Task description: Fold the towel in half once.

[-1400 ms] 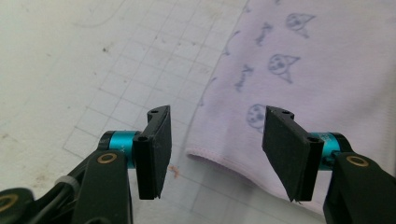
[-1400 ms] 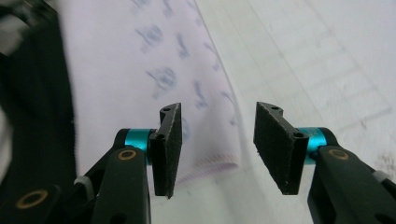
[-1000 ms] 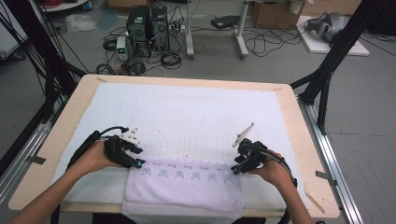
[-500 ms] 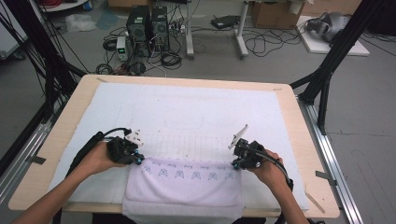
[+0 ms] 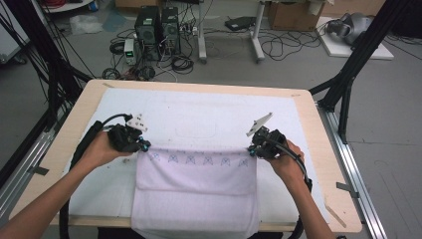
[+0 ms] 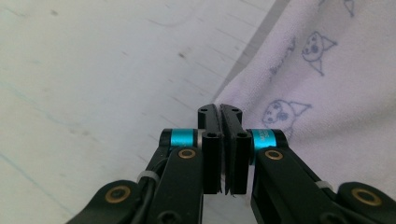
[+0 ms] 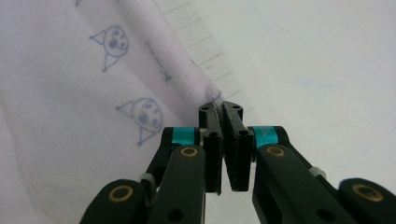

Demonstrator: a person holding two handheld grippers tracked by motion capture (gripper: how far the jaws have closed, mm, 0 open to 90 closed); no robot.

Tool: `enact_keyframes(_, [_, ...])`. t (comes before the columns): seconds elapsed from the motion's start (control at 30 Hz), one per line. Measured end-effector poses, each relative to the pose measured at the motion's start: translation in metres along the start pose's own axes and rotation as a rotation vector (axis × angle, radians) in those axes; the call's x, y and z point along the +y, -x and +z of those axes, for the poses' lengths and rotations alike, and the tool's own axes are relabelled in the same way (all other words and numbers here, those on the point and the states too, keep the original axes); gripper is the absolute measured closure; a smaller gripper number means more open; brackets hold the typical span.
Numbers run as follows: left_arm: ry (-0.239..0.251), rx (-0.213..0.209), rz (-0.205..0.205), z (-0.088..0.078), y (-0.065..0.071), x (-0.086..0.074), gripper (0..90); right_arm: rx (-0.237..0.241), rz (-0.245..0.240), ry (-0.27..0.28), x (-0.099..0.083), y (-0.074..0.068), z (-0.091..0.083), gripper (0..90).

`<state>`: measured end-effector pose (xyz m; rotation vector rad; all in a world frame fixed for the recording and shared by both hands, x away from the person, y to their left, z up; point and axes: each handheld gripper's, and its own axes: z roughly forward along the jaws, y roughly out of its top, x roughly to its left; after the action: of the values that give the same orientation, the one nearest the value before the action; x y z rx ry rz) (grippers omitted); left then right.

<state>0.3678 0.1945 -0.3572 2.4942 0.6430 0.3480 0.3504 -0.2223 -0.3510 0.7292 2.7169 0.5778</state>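
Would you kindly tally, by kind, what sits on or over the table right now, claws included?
Towels: 1, the pale towel with printed faces, hanging over the near table edge.
White mats: 1, the white mat beneath it.
Claws: 2, the left claw and the right claw, each shut on a towel corner.
Total: 4

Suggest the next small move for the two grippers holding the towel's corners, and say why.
Probably carry both corners a little farther across the table together. The left gripper and right gripper are each shut on a corner of the towel, its patterned edge taut between them, while its near end hangs over the table edge.
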Motion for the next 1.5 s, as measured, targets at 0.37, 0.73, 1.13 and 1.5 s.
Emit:
enact_keyframes(0.37, [0.039, 0.104, 0.016, -0.004, -0.059, 0.053, 87.0, -0.141, 0.079, 0.133, 0.029, 0.056, -0.011, 87.4])
enact_keyframes(0.73, [0.115, 0.087, 0.034, 0.009, -0.069, 0.043, 39.6, -0.055, 0.133, 0.150, 0.028, 0.071, 0.012, 36.4])
enact_keyframes(1.13, [0.063, -0.113, 0.177, 0.012, -0.030, 0.003, 24.8, 0.152, -0.149, 0.055, 0.013, 0.031, 0.020, 17.9])
enact_keyframes(1.5, [-0.084, -0.159, 0.306, 0.036, -0.005, -0.005, 33.6, 0.200, -0.412, -0.149, 0.021, 0.005, 0.050, 43.5])
